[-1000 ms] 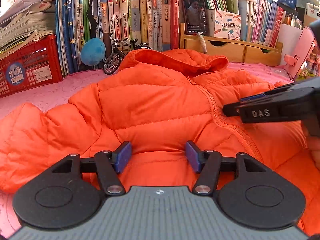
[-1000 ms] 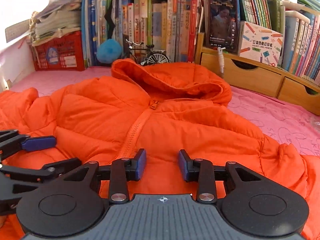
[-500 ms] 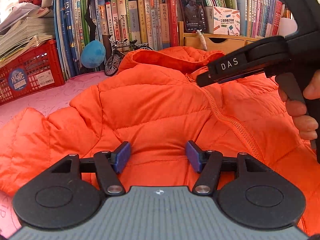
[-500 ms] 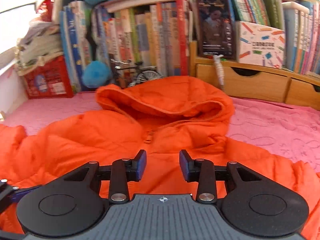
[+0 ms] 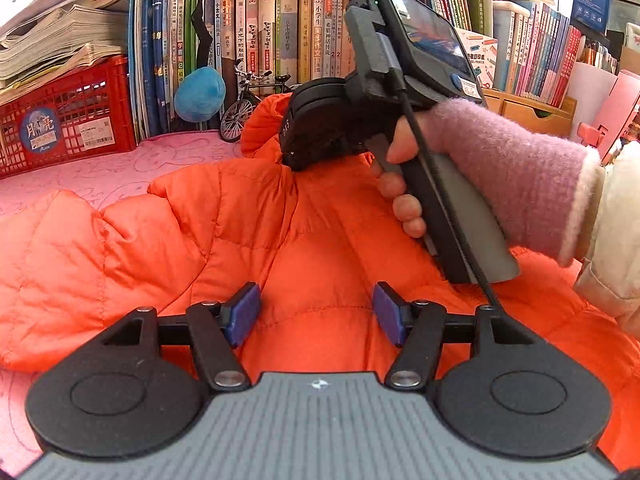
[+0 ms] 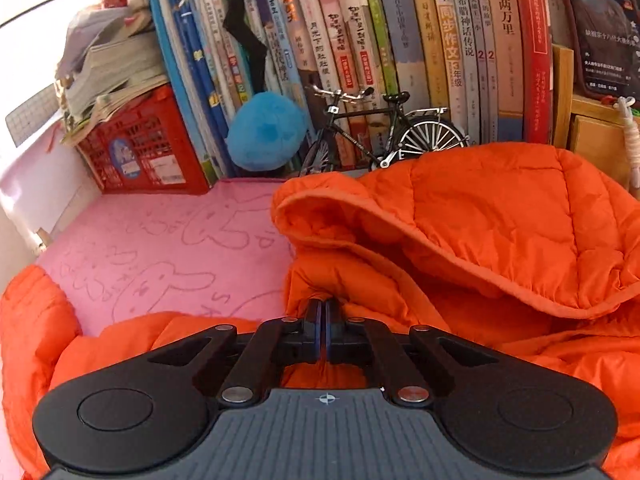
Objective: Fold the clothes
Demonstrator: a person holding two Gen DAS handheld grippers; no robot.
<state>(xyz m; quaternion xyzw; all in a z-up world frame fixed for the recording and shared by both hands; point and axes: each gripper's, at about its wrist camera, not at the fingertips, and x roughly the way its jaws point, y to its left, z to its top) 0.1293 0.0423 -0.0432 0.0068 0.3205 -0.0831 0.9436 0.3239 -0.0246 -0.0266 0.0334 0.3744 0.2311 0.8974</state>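
Domestic setting, likely a child's room or study corner. Evidence: a dense row of children's schoolbooks (image 6: pixel 400 40), stacked papers on a red plastic crate (image 5: pixel 60 112), a model bicycle (image 6: pixel 380 136), a blue plush toy (image 6: pixel 264 136), wooden desk drawers (image 5: pixel 532 108), and a pink cartoon-printed cover (image 6: pixel 160 248).

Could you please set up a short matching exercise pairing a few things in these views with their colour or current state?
Things:
1. left tool
2. right tool
3. plush ball
4. plastic crate

States or colours:
A. blue
B. shut on a fold of the puffer jacket near its hood
C. red
D. open above the jacket's body

Pairs: 1-D, 2-B, 3-A, 4-C
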